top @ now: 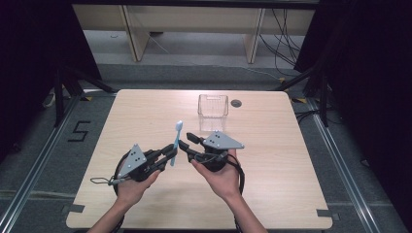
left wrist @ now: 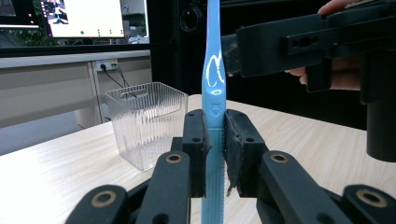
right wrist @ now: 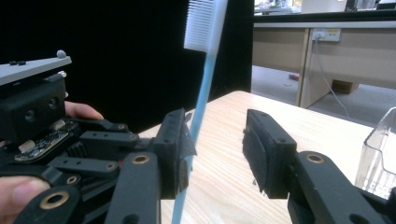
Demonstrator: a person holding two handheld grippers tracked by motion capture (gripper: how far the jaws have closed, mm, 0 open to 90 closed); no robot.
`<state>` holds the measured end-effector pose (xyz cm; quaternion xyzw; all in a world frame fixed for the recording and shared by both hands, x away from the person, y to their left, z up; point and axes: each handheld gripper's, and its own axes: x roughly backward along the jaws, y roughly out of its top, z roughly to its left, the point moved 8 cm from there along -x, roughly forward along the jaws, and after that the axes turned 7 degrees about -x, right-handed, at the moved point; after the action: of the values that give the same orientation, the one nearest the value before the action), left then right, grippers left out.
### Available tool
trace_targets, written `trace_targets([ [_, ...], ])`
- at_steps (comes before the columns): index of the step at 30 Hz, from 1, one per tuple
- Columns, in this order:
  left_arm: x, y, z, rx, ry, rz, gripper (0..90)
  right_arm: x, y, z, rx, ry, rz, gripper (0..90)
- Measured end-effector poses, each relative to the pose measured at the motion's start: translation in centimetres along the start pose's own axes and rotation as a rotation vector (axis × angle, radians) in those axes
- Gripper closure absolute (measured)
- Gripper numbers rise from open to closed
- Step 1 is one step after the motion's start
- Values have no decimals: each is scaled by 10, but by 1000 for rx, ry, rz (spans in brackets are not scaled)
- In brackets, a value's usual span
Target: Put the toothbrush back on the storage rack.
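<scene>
A light blue toothbrush stands upright, bristle head up, above the wooden table. My left gripper is shut on its lower handle; in the left gripper view both pads press the handle. My right gripper faces it from the right with its jaws open. In the right gripper view the toothbrush stands between the two pads, close against the left one, with a wide gap to the right pad. Its white bristles are at the top of that view.
A clear ribbed plastic container stands at the table's far middle, also seen in the left gripper view as the container. A round cable hole lies beside it. A person's hands hold both grippers near the table's front.
</scene>
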<state>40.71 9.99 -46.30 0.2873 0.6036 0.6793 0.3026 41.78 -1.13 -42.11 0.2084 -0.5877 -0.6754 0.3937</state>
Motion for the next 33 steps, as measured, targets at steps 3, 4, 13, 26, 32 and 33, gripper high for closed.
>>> trace_targets([
  [3, -2, 0, -2, -3, -5, 1, 782, -2, 0, 3, -13, 15, 5, 605],
  [4, -2, 0, -2, -2, -6, 0, 782, -3, 0, 3, -8, 17, 0, 609],
  [13, -6, 1, -7, 0, -14, 3, 782, -4, 1, 4, -20, 12, -14, 659],
  [26, -10, -1, -11, 1, -16, 14, 781, -8, -1, 5, -37, 25, -14, 799],
  [32, -11, -2, -13, 7, -20, 20, 781, -8, -1, 4, -13, 29, -29, 857],
  [33, -12, -2, -13, 6, -20, 21, 781, -7, -2, 6, -33, 31, -21, 857],
])
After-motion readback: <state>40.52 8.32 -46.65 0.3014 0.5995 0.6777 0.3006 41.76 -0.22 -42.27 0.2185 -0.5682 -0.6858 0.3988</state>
